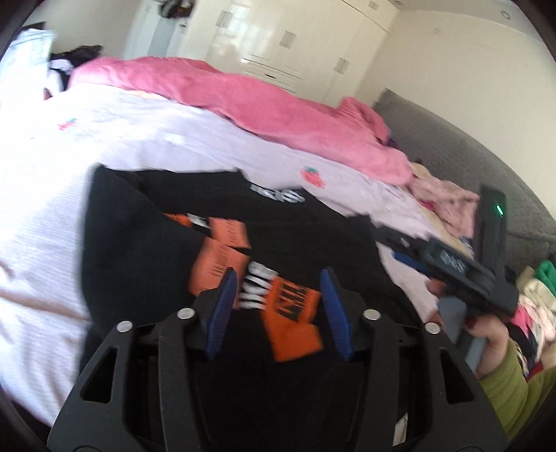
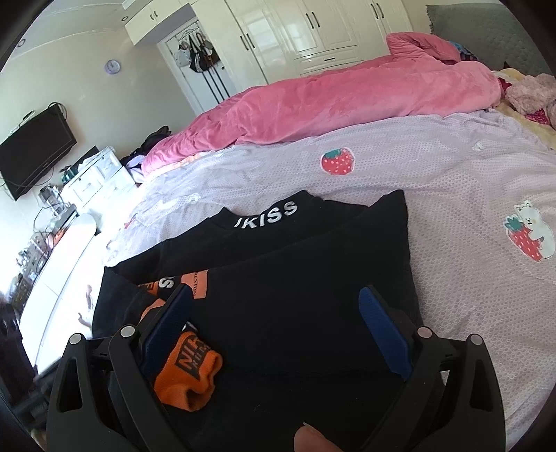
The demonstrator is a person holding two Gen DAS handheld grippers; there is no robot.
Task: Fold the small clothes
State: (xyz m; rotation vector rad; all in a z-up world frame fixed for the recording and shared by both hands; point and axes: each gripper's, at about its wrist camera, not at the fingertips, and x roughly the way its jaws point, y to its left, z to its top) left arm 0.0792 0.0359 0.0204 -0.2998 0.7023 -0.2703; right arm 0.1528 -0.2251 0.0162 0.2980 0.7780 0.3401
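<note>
A black sweater (image 2: 295, 278) with white lettering on its collar (image 2: 274, 214) lies on the lilac bed sheet (image 2: 451, 180), its body folded over. Its sleeve with the orange cuff (image 2: 187, 375) rests across the front. In the left wrist view my left gripper (image 1: 278, 274) stands open just above the black sweater (image 1: 139, 243), and the orange cuff (image 1: 292, 323) lies loose between the blue pads. My right gripper (image 2: 276, 292) is wide open over the sweater's lower right part, holding nothing. The right gripper (image 1: 451, 267) also shows in the left wrist view, held by a hand in a green sleeve (image 1: 514, 379).
A pink blanket (image 2: 330, 97) runs along the far side of the bed. A heap of small clothes (image 1: 535, 288) lies by the grey headboard (image 1: 451, 156). White wardrobes (image 2: 312, 31) and a wall television (image 2: 34, 149) stand beyond the bed.
</note>
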